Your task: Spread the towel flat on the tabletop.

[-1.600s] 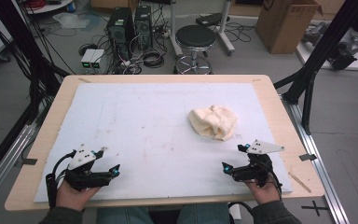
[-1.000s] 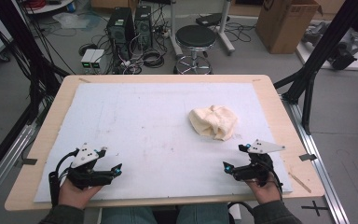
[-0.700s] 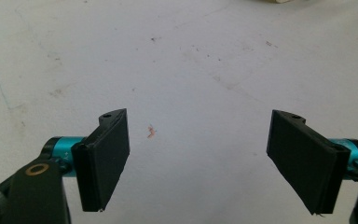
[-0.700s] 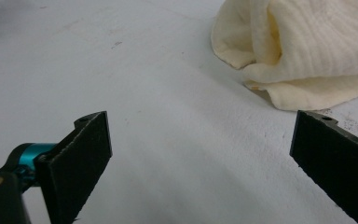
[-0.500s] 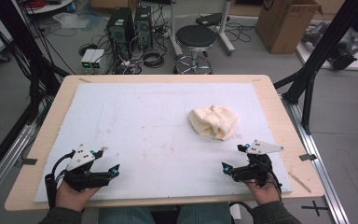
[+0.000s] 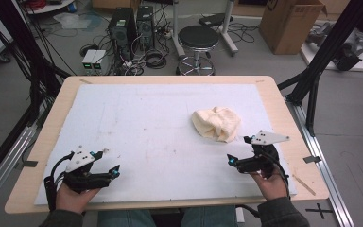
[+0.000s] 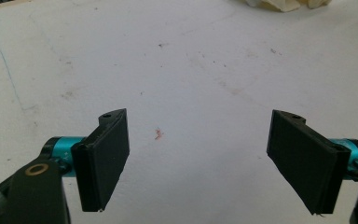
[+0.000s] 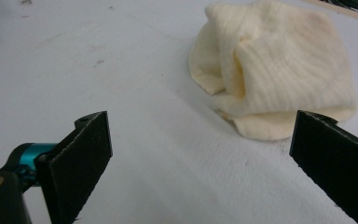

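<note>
Soft ribbed cream cloth (image 6: 216, 123), matt scuffed white board (image 6: 146, 118), pale wooden table (image 6: 283, 109) rim.

Bare white worktop (image 6: 160, 127) lies open throughout; the crumpled cream cloth (image 6: 216, 123), right of centre, forms the sole obstacle.

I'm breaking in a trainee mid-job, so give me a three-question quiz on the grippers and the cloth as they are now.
1. True or false: the right gripper grips the cream cloth.
2. Which gripper is nearer the cloth? A. left gripper B. right gripper
3. Fill in: the cloth lies crumpled on the white ____ that covers the table.

Key: 1. false, both grippers are open and hold nothing, and the cloth lies apart from them. 2. B. 3. mat.
</note>
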